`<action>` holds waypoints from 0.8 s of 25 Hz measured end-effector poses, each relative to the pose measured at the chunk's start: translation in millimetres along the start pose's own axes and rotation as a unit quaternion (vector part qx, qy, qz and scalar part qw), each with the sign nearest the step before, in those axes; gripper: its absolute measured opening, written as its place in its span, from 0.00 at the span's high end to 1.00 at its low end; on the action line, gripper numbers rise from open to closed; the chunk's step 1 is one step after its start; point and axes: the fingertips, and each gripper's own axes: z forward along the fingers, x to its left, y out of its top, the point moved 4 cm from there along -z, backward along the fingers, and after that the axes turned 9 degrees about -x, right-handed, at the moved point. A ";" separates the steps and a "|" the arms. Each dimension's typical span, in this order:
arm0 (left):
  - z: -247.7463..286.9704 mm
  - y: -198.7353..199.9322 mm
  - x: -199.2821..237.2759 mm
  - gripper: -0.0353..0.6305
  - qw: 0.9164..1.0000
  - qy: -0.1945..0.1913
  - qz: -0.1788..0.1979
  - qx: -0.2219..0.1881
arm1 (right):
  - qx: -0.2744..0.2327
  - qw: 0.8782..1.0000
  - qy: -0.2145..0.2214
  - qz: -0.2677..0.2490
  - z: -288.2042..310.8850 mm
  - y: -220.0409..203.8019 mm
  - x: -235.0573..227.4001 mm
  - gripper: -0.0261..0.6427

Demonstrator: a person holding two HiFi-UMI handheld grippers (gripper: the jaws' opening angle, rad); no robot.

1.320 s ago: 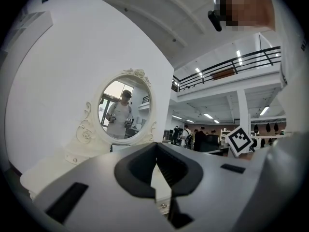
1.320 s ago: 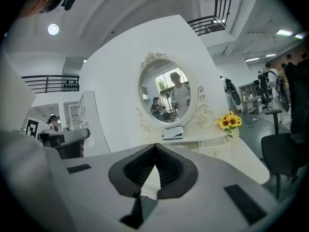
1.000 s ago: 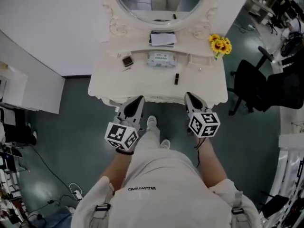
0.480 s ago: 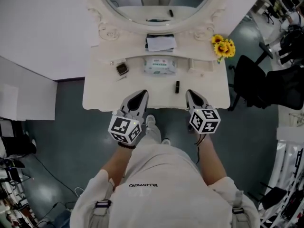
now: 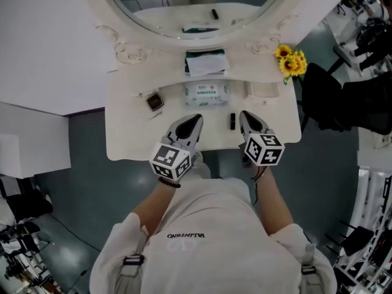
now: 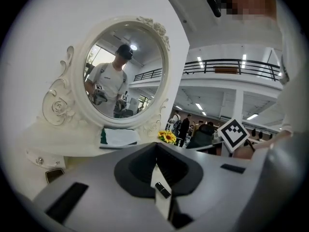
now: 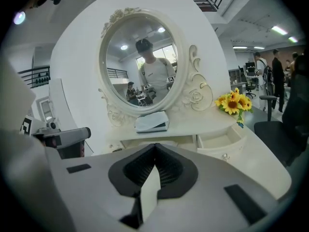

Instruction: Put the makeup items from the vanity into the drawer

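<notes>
Head view — both tongs pressed together, empty, over the desk (image 5: 131, 133).
The left tongs (image 5: 193, 122) and right tongs (image 5: 246, 118) flank the black lipstick (image 5: 232, 120) lying there — open drawer (image 5: 264, 90) just beyond.

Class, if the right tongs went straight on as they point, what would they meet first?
Likely the vanity's raised shelf, under the folded cloth; the shut right tongs aim at its middle. The wipes pack may come first: height is unclear.

White wall (image 5: 49, 41), dark teal floor (image 5: 86, 188), black chair (image 5: 343, 103).
</notes>
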 end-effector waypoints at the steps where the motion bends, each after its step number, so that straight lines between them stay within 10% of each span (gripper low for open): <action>1: 4.2 -2.3 2.4 0.95 1.000 -0.005 -0.002 0.005 | 0.005 1.000 -0.004 0.001 3.4 -1.3 -0.5 0.95; 14: 39.7 -37.4 25.3 0.95 0.997 0.004 -0.027 0.071 | 0.074 0.997 -0.018 0.010 29.1 -26.0 -12.2 0.93; 20: 46.9 -48.8 18.3 0.95 0.995 0.014 -0.044 0.091 | 0.135 0.990 0.000 0.034 43.9 -42.8 -19.0 0.76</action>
